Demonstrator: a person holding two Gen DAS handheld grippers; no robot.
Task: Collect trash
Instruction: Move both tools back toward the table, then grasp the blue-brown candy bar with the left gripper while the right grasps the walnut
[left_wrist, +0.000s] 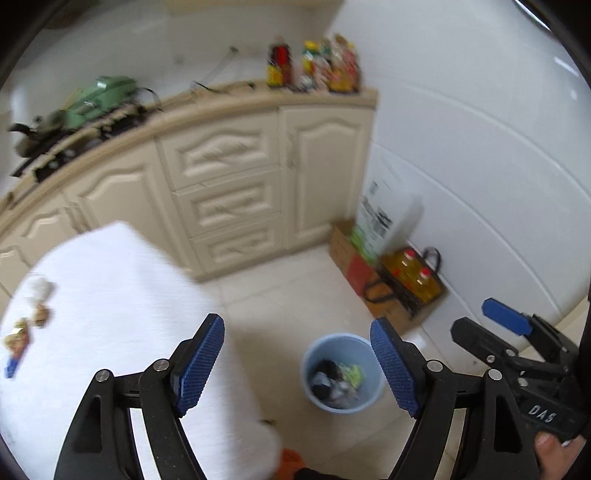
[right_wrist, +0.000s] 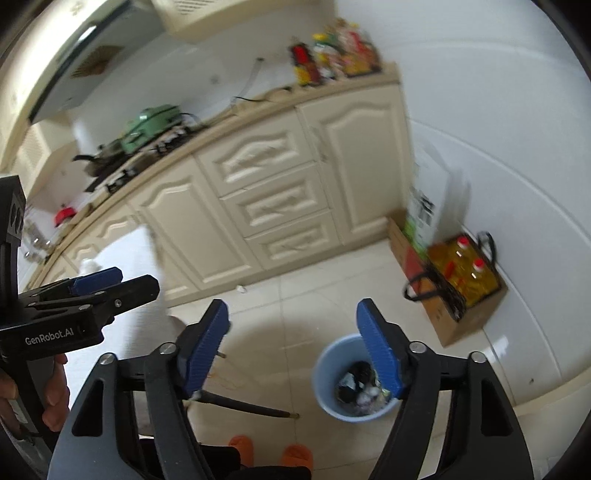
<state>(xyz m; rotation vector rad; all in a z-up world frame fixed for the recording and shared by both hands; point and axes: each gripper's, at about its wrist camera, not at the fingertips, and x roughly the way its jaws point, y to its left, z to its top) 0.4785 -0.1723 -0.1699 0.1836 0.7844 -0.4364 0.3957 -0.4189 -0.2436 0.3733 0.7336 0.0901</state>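
Observation:
A light blue bin (left_wrist: 341, 373) stands on the tiled floor with dark and green trash inside; it also shows in the right wrist view (right_wrist: 354, 380). My left gripper (left_wrist: 297, 367) is open and empty, above the table edge and the bin. My right gripper (right_wrist: 293, 347) is open and empty, high above the floor left of the bin; it also shows in the left wrist view (left_wrist: 491, 325). On the white table (left_wrist: 118, 314) lie a crumpled tissue (left_wrist: 40, 290), a small brown scrap (left_wrist: 41, 316) and a colourful wrapper (left_wrist: 16, 343) at the left edge.
Cream kitchen cabinets (left_wrist: 229, 192) run behind the table. A cardboard box with oil bottles (left_wrist: 410, 284) and a white bag (left_wrist: 384, 214) stand by the right wall. Bottles (left_wrist: 314, 66) and a green appliance (left_wrist: 99, 99) sit on the counter. Orange slippers (right_wrist: 273, 452) show below.

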